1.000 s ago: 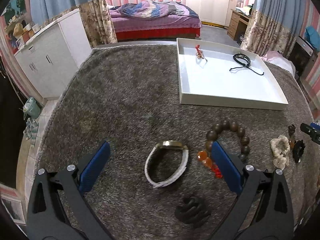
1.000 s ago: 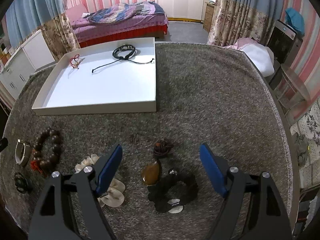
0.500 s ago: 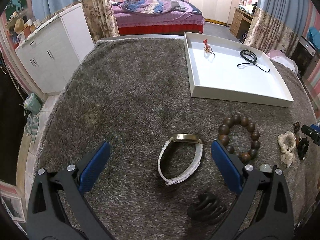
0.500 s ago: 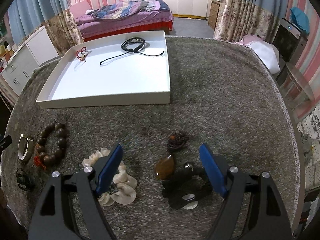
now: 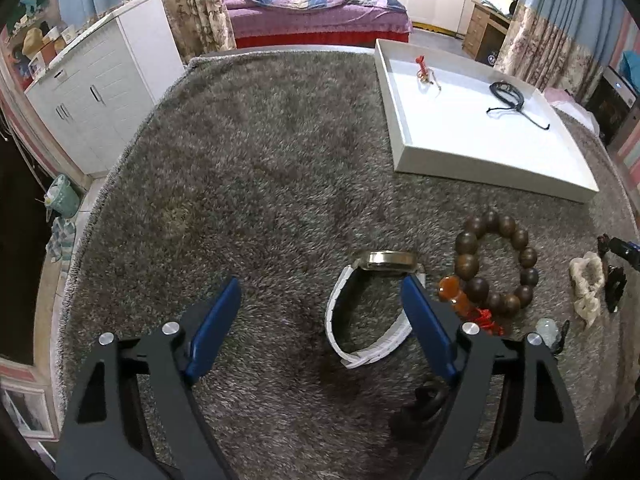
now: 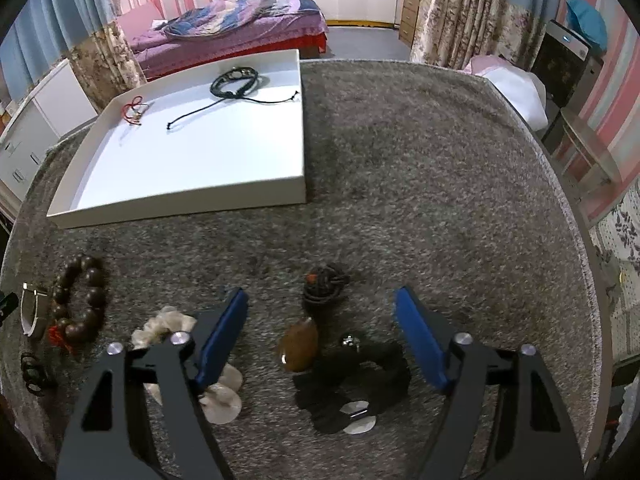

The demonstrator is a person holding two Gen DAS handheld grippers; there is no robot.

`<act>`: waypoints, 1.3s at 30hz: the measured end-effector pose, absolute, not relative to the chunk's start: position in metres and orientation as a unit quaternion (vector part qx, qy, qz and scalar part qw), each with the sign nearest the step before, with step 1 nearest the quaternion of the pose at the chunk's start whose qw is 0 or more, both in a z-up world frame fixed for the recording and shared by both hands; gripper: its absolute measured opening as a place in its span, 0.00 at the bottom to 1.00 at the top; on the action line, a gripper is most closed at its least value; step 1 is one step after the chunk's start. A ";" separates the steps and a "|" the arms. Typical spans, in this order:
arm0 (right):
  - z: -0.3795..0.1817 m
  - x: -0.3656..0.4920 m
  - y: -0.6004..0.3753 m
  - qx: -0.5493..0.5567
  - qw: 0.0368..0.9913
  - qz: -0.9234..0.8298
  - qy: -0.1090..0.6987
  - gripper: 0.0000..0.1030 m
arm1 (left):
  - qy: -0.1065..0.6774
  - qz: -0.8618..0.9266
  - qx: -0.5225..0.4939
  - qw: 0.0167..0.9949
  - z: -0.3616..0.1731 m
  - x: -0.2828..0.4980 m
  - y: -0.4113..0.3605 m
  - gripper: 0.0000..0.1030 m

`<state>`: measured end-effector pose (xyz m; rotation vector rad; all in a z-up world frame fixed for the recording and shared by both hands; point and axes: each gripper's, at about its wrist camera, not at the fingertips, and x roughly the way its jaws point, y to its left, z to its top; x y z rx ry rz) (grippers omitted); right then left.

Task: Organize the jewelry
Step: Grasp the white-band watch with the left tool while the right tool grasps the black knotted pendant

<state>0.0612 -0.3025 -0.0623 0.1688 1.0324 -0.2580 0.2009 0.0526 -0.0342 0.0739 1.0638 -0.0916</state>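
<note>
My left gripper (image 5: 320,300) is open and empty over the grey carpet. A white-strap watch (image 5: 370,312) lies just inside its right finger (image 5: 426,328). A brown bead bracelet (image 5: 496,264) with an orange and red tassel lies to the right. My right gripper (image 6: 320,320) is open and empty above an amber pendant (image 6: 300,344), its dark cord (image 6: 324,284) and a black scrunchie (image 6: 356,380). A white tray (image 6: 180,200) holds a black cord bracelet (image 6: 234,80) and a red string charm (image 6: 134,110).
A cream shell scrunchie (image 6: 192,360) lies under my right gripper's left finger. A black hair tie (image 5: 424,404) lies by my left gripper. White cabinets (image 5: 96,92) stand at the left, a bed (image 5: 312,12) beyond the carpet.
My left gripper has moved left, so the watch now lies by its right finger. My right gripper has shifted a little and tilted, and the tray appears further left.
</note>
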 end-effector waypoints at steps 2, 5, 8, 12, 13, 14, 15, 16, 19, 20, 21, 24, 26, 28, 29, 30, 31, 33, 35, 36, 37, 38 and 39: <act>-0.065 0.062 -0.306 0.085 0.857 -0.125 0.493 0.68 | 0.515 -0.039 0.039 0.856 -0.039 0.203 0.053 0.69; -0.067 0.065 -0.310 0.087 0.854 -0.126 0.497 0.58 | 0.523 -0.044 0.035 0.850 -0.045 0.206 0.053 0.61; -0.070 0.069 -0.311 0.091 0.851 -0.124 0.502 0.56 | 0.527 -0.042 0.038 0.848 -0.049 0.207 0.051 0.60; -0.076 0.076 -0.314 0.097 0.847 -0.123 0.508 0.50 | 0.535 -0.044 0.034 0.843 -0.055 0.213 0.049 0.49; -0.078 0.078 -0.314 0.097 0.846 -0.122 0.511 0.49 | 0.538 -0.046 0.032 0.841 -0.057 0.214 0.049 0.48; -0.080 0.081 -0.314 0.097 0.844 -0.121 0.513 0.49 | 0.541 -0.046 0.029 0.839 -0.060 0.216 0.050 0.47; -0.081 0.082 -0.314 0.098 0.844 -0.121 0.514 0.49 | 0.543 -0.044 0.027 0.838 -0.062 0.217 0.051 0.46; -0.083 0.084 -0.315 0.098 0.843 -0.121 0.514 0.47 | 0.545 -0.043 0.027 0.837 -0.064 0.217 0.052 0.44; -0.087 0.088 -0.314 0.100 0.839 -0.119 0.521 0.39 | 0.551 -0.043 0.022 0.833 -0.070 0.221 0.054 0.39; -0.088 0.089 -0.314 0.100 0.838 -0.119 0.523 0.38 | 0.552 -0.044 0.019 0.833 -0.071 0.222 0.055 0.39; -0.090 0.090 -0.313 0.099 0.838 -0.119 0.523 0.38 | 0.551 -0.046 0.015 0.833 -0.071 0.223 0.056 0.39; -0.091 0.092 -0.314 0.102 0.839 -0.119 0.521 0.37 | 0.552 -0.048 0.008 0.833 -0.073 0.226 0.058 0.38; -0.091 0.094 -0.313 0.101 0.841 -0.119 0.519 0.33 | 0.550 -0.049 0.010 0.834 -0.073 0.226 0.057 0.38; -0.091 0.094 -0.312 0.099 0.842 -0.118 0.518 0.29 | 0.549 -0.050 0.011 0.834 -0.073 0.226 0.057 0.36; -0.091 0.093 -0.312 0.098 0.842 -0.118 0.517 0.28 | 0.549 -0.050 0.009 0.834 -0.073 0.227 0.056 0.35; -0.090 0.093 -0.313 0.099 0.843 -0.118 0.516 0.28 | 0.549 -0.051 0.007 0.834 -0.072 0.227 0.057 0.31; -0.090 0.092 -0.313 0.099 0.843 -0.118 0.515 0.27 | 0.549 -0.053 0.004 0.834 -0.072 0.226 0.058 0.25; -0.090 0.088 -0.314 0.100 0.845 -0.117 0.512 0.27 | 0.548 -0.057 0.001 0.835 -0.071 0.225 0.058 0.18; -0.088 0.086 -0.316 0.104 0.847 -0.117 0.507 0.26 | 0.546 -0.059 0.002 0.836 -0.070 0.224 0.057 0.15; -0.087 0.085 -0.317 0.107 0.849 -0.116 0.504 0.26 | 0.544 -0.060 0.006 0.837 -0.070 0.223 0.056 0.12; -0.085 0.083 -0.318 0.109 0.851 -0.116 0.501 0.26 | 0.541 -0.059 0.008 0.839 -0.069 0.222 0.055 0.11; -0.084 0.082 -0.318 0.110 0.852 -0.116 0.499 0.26 | 0.540 -0.059 0.009 0.839 -0.069 0.222 0.055 0.11; -0.082 0.082 -0.318 0.111 0.853 -0.115 0.496 0.26 | 0.540 -0.059 0.008 0.840 -0.069 0.222 0.055 0.11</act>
